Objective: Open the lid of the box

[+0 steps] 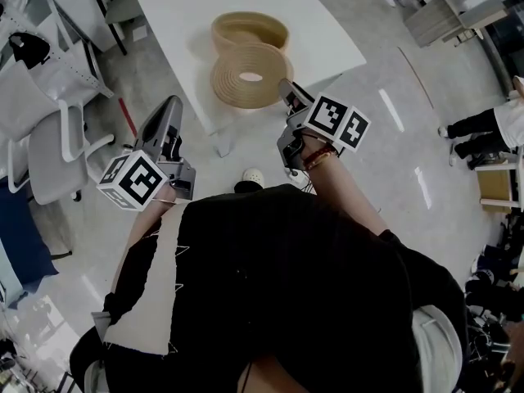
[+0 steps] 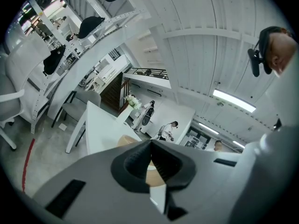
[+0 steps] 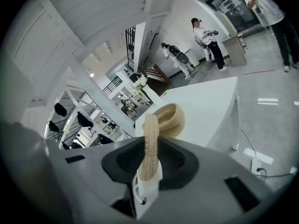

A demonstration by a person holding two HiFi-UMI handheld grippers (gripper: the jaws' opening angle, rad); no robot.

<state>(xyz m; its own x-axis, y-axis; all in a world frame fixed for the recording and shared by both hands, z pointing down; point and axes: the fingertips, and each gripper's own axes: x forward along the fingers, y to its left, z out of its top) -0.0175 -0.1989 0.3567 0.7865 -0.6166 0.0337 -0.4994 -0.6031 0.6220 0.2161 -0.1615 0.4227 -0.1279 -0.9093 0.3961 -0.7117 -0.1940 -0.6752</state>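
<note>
My right claw point(image 3: 150, 158) pinches the rim of the woven lid point(image 1: 250, 76) above the near edge of the white table point(image 1: 172, 15). The open box point(image 1: 250, 31) stands on the table, just behind the lid. My left claw point(image 2: 150, 158) is pressed together, empty, off the table's near side.

No legible text, brand, number or sign in any view. Only black-and-white square marker patterns, no characters, on left gripper point(image 1: 169, 105) cube point(image 1: 133, 180) and right gripper point(image 1: 286, 88) cube point(image 1: 337, 121).

White table point(image 1: 176, 23) on glossy grey floor point(image 1: 401, 162); white chairs point(image 1: 49, 150) left; ceiling strip lights point(image 2: 233, 101) lit.
</note>
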